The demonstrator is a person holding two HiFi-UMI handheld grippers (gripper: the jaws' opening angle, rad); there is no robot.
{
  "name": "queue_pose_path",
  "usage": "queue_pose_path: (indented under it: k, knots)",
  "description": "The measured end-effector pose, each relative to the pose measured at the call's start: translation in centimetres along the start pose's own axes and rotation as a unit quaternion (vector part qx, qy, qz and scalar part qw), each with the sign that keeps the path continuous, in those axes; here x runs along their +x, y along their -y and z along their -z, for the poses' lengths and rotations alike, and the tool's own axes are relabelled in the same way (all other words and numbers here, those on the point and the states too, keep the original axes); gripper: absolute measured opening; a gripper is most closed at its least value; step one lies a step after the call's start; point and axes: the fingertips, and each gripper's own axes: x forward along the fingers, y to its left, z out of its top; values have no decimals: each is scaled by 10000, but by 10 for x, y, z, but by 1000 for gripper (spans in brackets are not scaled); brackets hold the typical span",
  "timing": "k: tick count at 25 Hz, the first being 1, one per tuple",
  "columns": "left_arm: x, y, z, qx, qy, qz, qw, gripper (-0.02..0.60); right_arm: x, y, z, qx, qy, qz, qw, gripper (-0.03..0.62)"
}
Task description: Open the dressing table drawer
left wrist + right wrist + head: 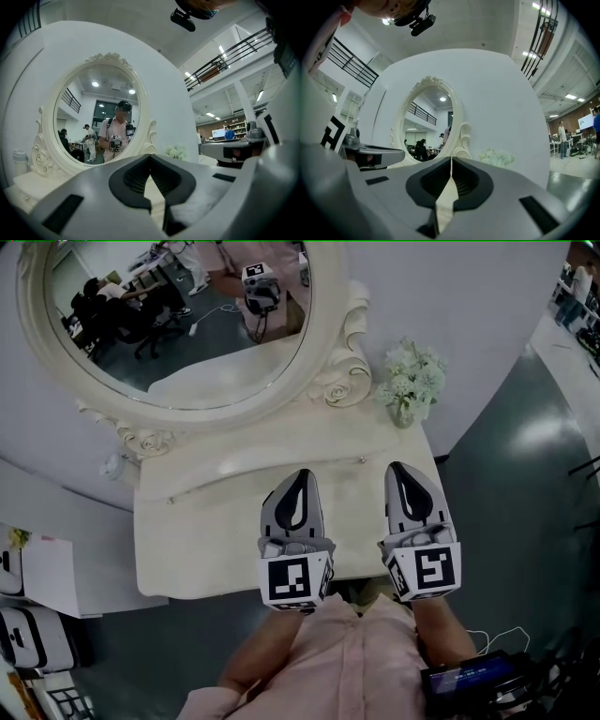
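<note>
**A:** Nearest is the person's pale pink cotton shirt (pixel 319 662). Just past it, the grey-and-black plastic left gripper (pixel 302 476) and right gripper (pixel 400 470) hang level over the glossy cream-white dressing table (pixel 197 540). Both pairs of jaws are pressed together on nothing.

**B:** And the drawer?

**A:** No drawer front shows plainly. The low ledge (pixel 262 465) beneath the oval mirror with its carved rose frame (pixel 211 414) carries two tiny knobs (pixel 170 500), which may be pulls. The front under the near edge is hidden.

**B:** How would you go about it?

**A:** Spread one gripper's ribbed black pads (pixel 136 177) and pinch a knob squarely. Then draw straight out and level, because a small round knob on smooth lacquer will likely slip. Stay clear of the soft white flowers in their little vase (pixel 410 381) at the right corner.
</note>
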Motion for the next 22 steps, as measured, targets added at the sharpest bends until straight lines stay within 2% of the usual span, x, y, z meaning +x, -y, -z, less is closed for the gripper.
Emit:
queue_pose_path:
  k: [11, 22]
  knots:
    - [34, 18, 34, -143, -470, -39, 9988, 21, 22, 23, 34, 145, -447, -232, 9986, 20]
    - [44, 12, 90, -364, -1159, -237, 9923, 21, 43, 27, 99, 453, -1175, -449, 9910, 21]
